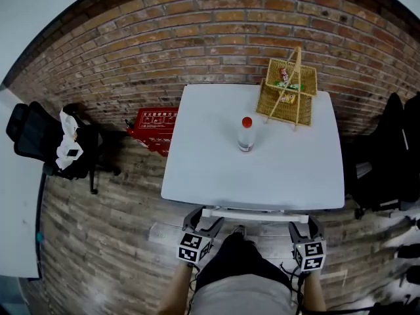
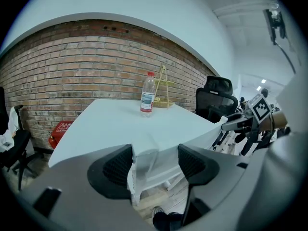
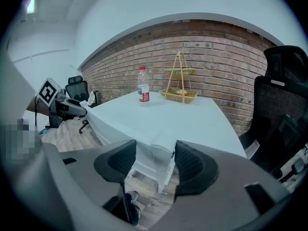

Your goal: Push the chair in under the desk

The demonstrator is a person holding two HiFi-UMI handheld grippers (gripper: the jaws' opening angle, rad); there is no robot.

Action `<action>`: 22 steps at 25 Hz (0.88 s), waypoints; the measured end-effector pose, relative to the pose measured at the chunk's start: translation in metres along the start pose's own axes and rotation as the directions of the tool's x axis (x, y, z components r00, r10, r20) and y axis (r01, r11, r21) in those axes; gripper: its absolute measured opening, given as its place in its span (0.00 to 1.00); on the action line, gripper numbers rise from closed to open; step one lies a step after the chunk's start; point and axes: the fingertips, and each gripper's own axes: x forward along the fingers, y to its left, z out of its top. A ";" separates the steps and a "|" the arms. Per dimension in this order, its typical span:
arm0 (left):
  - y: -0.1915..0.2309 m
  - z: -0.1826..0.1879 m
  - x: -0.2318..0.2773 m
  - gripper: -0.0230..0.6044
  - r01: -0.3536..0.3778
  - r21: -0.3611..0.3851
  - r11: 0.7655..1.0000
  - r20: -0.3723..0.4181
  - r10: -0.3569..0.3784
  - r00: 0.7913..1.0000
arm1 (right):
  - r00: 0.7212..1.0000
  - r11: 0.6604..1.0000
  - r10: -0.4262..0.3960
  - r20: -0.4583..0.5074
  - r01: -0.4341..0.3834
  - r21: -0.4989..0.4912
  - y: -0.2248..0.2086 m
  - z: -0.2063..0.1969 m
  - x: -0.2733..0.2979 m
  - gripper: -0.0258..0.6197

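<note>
The left gripper (image 1: 205, 220) and right gripper (image 1: 306, 225) (both spread) straddle the 2 ends of the white chair back (image 1: 256, 213); table (image 1: 197, 169) straight ahead.

— What is the desk (image 1: 216, 169) top like?

— Smooth, white and matt. On it stand a bottle (image 1: 246, 135) of clear plastic and a basket (image 1: 289, 90) of woven yellow cane or bamboo.

— And behind the desk?

— A wall (image 1: 197, 38) of rough red-brown brick with pale mortar. Around the desk, a floor (image 1: 111, 241) of weathered grey-brown wood planks, matt.

— At the desk's near edge?

— A chair (image 1: 256, 214) frame, smooth and white; plastic or painted, I cannot tell. The pads (image 2: 117, 167) of the left gripper (image 2: 154, 163) are black, matt and finely ribbed. Its body is smooth grey plastic.
</note>
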 end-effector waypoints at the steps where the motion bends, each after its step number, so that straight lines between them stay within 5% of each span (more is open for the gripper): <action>1: 0.000 0.001 0.001 0.52 0.001 -0.001 1.000 0.001 -0.001 1.000 | 1.000 1.000 0.001 0.001 -0.001 0.002 0.000 0.001 0.001 0.43; 22: 0.004 0.006 0.009 0.52 0.006 -0.004 1.000 -0.003 -0.006 1.000 | 1.000 1.000 0.003 0.015 -0.003 -0.006 -0.007 0.009 0.009 0.44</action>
